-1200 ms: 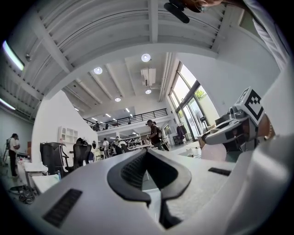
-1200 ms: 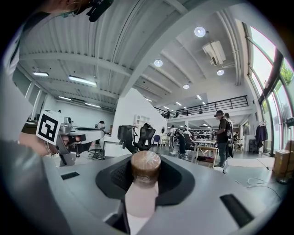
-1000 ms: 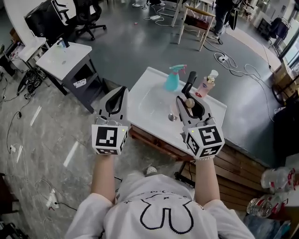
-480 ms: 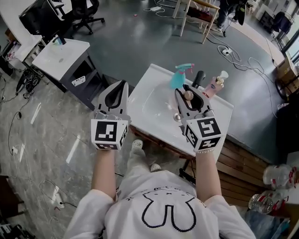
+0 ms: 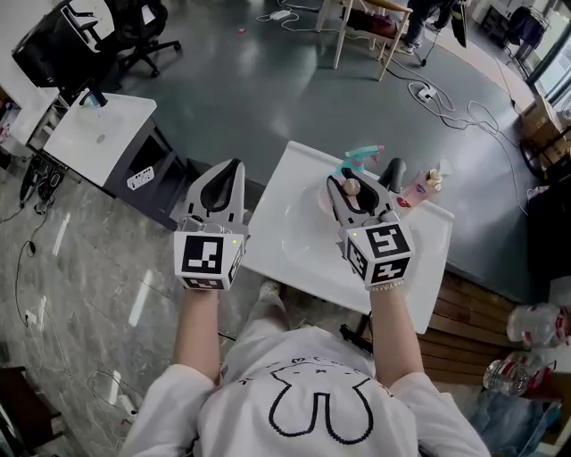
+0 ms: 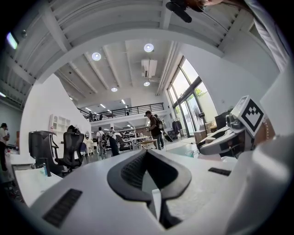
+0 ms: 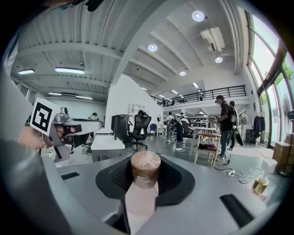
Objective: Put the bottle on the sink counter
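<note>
My right gripper [image 5: 353, 186] is shut on a pale pink bottle [image 7: 140, 202] with a brown cap [image 5: 351, 186], held upright between its jaws. It hangs over the back of the white sink counter [image 5: 284, 257], close to the black faucet [image 5: 393, 172]. In the right gripper view the bottle fills the gap between the dark pads [image 7: 172, 181]. My left gripper [image 5: 224, 171] is level with it, over the counter's left edge, shut with nothing in it; its tips meet in the left gripper view [image 6: 148, 156].
A teal spray bottle [image 5: 359, 158] and a pink pump bottle [image 5: 425, 187] stand at the back of the counter. A white desk [image 5: 94, 138] is at the left, a wooden chair [image 5: 364, 27] and floor cables beyond. Plastic bottles [image 5: 535, 326] lie at the right.
The person has stepped closer to the sink. Both grippers now reach further over the counter, and the held bottle has come near the spray bottle and faucet.
</note>
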Available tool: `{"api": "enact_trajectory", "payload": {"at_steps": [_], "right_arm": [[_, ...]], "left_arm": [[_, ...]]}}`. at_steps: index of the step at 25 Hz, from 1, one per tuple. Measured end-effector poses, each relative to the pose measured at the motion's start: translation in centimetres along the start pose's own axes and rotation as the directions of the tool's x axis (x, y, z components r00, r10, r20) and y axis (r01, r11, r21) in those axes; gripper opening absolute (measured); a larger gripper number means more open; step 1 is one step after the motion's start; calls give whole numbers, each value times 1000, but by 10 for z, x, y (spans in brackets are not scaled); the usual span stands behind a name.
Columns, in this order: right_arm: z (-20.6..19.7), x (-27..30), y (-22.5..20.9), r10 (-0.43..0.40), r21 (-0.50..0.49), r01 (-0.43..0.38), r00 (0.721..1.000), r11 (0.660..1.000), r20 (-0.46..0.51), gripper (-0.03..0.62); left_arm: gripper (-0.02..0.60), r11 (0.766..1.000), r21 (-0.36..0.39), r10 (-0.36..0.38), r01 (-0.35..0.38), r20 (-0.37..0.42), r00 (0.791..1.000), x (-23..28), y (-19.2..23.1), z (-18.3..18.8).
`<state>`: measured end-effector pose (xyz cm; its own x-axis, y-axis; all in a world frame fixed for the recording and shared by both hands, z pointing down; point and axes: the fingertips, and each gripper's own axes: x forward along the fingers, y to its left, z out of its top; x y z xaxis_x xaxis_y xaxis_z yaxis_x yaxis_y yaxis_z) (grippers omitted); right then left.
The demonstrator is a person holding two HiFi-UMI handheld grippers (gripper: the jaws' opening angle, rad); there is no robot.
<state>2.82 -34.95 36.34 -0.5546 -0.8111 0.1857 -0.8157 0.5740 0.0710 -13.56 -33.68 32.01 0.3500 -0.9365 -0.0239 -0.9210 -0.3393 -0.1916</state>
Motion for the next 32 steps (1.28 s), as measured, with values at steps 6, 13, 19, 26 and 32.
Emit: {"api": "enact_trajectory", "payload": {"at_steps": [6,13,19,26,32], "right_arm": [[-17,60,-3,-13,23,14,998,1000,-57,130],[-43,118,-12,-32,43,38,992,998,-124,130],[-69,160,-18,-41,66,53,983,996,-177,130],[-102,200,-25,-50,93,75,968,993,-245,130],[-126,220,-36,-54,131,95,957,987,-285,130]], "left_arm": [[9,999,-27,-37,36,-19,999,41,35,-23],[9,996,-60,-74,70,-58,996,77,64,-55],[9,993,-83,-96,89,-84,992,97,83,-79],[9,989,-98,-125,114,-115,985,116,99,-102],[8,986,-116,-139,123,-140,980,129,106,-120]]}}
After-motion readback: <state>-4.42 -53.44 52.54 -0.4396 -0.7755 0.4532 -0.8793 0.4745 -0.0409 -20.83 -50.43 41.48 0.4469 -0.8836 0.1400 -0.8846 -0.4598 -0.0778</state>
